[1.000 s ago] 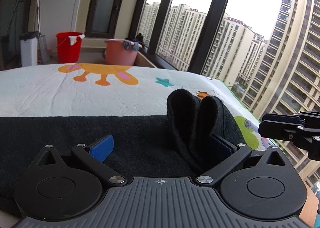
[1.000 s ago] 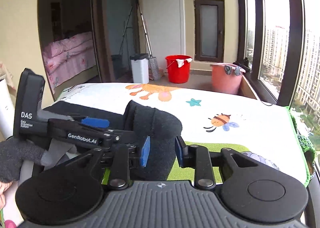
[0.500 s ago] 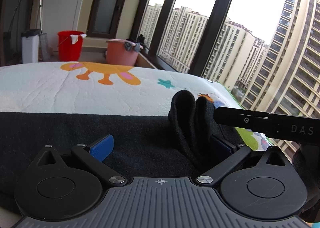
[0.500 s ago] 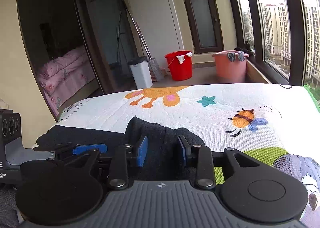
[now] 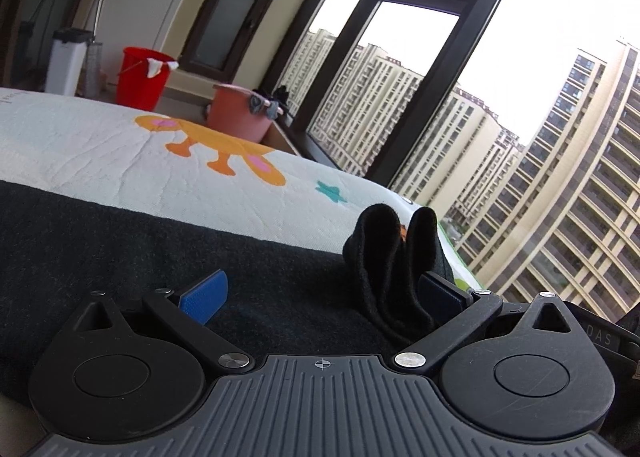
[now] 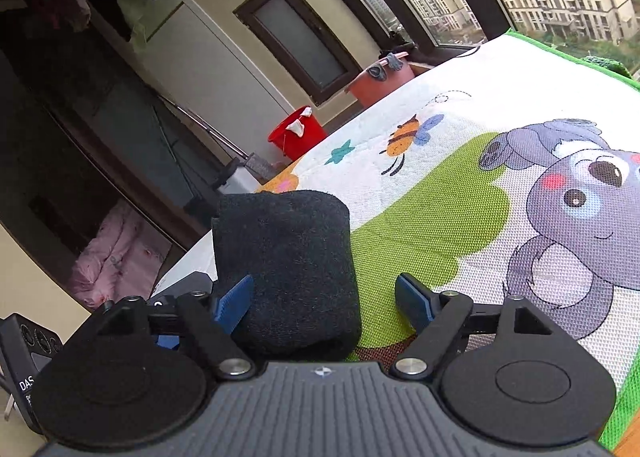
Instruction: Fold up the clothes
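A dark grey garment lies flat on the cartoon play mat. One end is bunched into an upright double fold. My left gripper is open wide over the cloth, and the fold leans against its right pad. In the right wrist view the same fold stands as a thick roll between the jaws of my right gripper, which are opening. The left pad is at the cloth, while the right pad stands well off it.
The left gripper's black body sits at the lower left of the right wrist view. A red bucket, a pink tub and a white bin stand on the floor beyond the mat. Tall windows run along the right.
The right gripper's jaws have spread from nearly shut to wide. It has rolled and sunk toward the mat. In the left view it has dropped from mid right to the lower right edge.
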Demonstrator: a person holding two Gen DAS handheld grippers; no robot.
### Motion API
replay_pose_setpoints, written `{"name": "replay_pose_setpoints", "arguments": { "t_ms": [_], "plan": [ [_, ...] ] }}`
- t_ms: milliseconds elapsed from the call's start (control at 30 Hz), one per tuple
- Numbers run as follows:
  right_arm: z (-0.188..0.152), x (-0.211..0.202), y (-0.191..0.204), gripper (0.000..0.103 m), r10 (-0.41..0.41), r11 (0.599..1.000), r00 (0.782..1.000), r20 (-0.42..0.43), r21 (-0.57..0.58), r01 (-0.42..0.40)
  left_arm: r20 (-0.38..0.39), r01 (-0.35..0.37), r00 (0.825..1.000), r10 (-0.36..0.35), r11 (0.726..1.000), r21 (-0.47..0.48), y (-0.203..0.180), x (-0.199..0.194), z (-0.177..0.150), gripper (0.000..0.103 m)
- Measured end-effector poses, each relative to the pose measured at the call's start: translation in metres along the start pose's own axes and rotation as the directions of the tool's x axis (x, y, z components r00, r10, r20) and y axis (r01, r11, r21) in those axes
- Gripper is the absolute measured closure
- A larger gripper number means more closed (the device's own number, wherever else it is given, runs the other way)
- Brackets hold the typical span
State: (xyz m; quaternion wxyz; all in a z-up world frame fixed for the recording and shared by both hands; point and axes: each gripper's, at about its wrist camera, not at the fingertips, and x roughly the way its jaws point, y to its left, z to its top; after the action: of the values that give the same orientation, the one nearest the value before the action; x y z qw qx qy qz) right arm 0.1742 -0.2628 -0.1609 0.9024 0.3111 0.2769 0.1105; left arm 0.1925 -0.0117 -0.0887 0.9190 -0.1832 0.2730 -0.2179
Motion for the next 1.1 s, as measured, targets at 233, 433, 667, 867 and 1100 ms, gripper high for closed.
{"name": "replay_pose_setpoints", "arguments": {
  "t_ms": [233, 433, 667, 867, 1100],
  "plan": [
    [0.004, -0.001, 0.036, 0.057, -0.028, 0.970, 1.000, 0.002, -0.243, 0.028, 0.067, -0.023, 0.997, 0.029, 0.996, -0.089, 0.022, -0.025, 0.002, 0.000],
    [-0.032, 0.003, 0.115, 0.056, -0.159, 0.696, 0.972, 0.173, -0.678, 0.235, 0.084, -0.065, 0.994, 0.073, 0.993, -0.102, 0.032, -0.047, 0.013, 0.000],
    [-0.084, 0.018, 0.173, 0.050, -0.121, 0.374, 0.956, 0.267, -0.880, 0.294, 0.057, 0.032, 0.998, -0.029, 0.998, -0.051, 0.023, -0.067, 0.045, 0.000],
    [-0.109, 0.021, 0.184, 0.042, -0.058, 0.288, 0.967, 0.247, -0.924, 0.253, -0.020, 0.078, 0.997, -0.080, 0.995, -0.055, 0.011, -0.043, 0.053, 0.034],
    [-0.100, 0.006, 0.169, 0.028, -0.028, 0.355, 0.989, 0.148, -0.923, 0.148, -0.055, -0.031, 0.998, 0.032, 0.999, 0.008, 0.006, -0.012, 0.041, 0.013]
  ]
}}
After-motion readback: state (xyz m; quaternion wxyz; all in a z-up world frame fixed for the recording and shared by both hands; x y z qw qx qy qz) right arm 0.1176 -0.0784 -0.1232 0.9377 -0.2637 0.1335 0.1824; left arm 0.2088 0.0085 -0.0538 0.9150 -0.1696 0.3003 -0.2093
